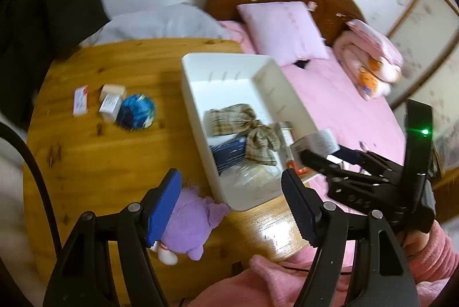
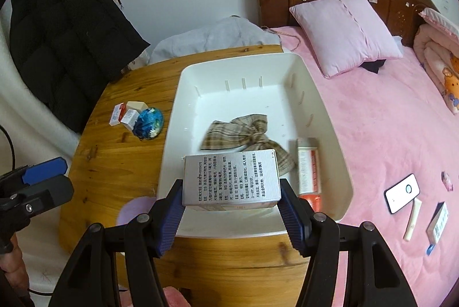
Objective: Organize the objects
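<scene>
Ribbed grey carton (image 2: 231,177) clamped in right hand-held gripper (image 2: 231,210) — left hand-held gripper (image 1: 229,206) wide, empty — over smooth white tray (image 2: 183,94).

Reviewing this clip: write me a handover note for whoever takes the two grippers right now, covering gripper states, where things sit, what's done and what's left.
Right gripper: shut on the printed grey box, held over the near end of the white bin.
Left gripper: open, empty, above the purple plush toy at the bin's near corner on the wooden table.
Done: plaid bow and orange-and-white box lie in the bin.
Left: release the grey box into the bin; probably collect the plush, the blue ball and the small boxes beside it on the table. Small items on the pink bed may also belong.
</scene>
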Motion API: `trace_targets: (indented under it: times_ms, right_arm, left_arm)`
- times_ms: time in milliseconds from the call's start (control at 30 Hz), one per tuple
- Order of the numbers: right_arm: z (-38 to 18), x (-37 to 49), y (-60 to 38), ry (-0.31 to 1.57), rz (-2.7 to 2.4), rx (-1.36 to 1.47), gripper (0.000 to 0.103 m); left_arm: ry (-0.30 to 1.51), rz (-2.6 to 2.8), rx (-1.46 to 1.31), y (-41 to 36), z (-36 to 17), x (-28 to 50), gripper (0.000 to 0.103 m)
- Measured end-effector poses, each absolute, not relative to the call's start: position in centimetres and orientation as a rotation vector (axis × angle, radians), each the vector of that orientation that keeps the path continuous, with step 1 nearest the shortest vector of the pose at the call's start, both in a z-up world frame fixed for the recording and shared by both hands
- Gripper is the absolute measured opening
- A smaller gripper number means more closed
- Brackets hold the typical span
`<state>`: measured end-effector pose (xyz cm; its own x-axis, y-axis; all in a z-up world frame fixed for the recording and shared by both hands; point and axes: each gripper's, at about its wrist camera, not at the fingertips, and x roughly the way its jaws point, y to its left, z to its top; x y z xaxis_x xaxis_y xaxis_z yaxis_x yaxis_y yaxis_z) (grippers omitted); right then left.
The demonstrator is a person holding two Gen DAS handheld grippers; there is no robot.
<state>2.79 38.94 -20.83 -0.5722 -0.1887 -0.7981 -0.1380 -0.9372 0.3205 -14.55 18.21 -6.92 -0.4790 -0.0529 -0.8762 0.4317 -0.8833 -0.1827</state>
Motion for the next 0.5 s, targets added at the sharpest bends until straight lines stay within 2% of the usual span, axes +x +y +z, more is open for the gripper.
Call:
trace_targets:
  times_ms: [133, 500]
  right_arm:
    - [-21.8, 2.1, 40.8, -0.549, -2.666, 1.459, 0.063]
    - [-24.0, 0.1, 43.2, -0.542, -2.555, 1.519, 0.064]
  left_arm:
    - [0.621, -2.312, 1.391, 17.5, -7.8, -14.1, 0.075]
    - [0.629, -2.058, 1.256, 16.0, -7.9, -12.1, 0.076]
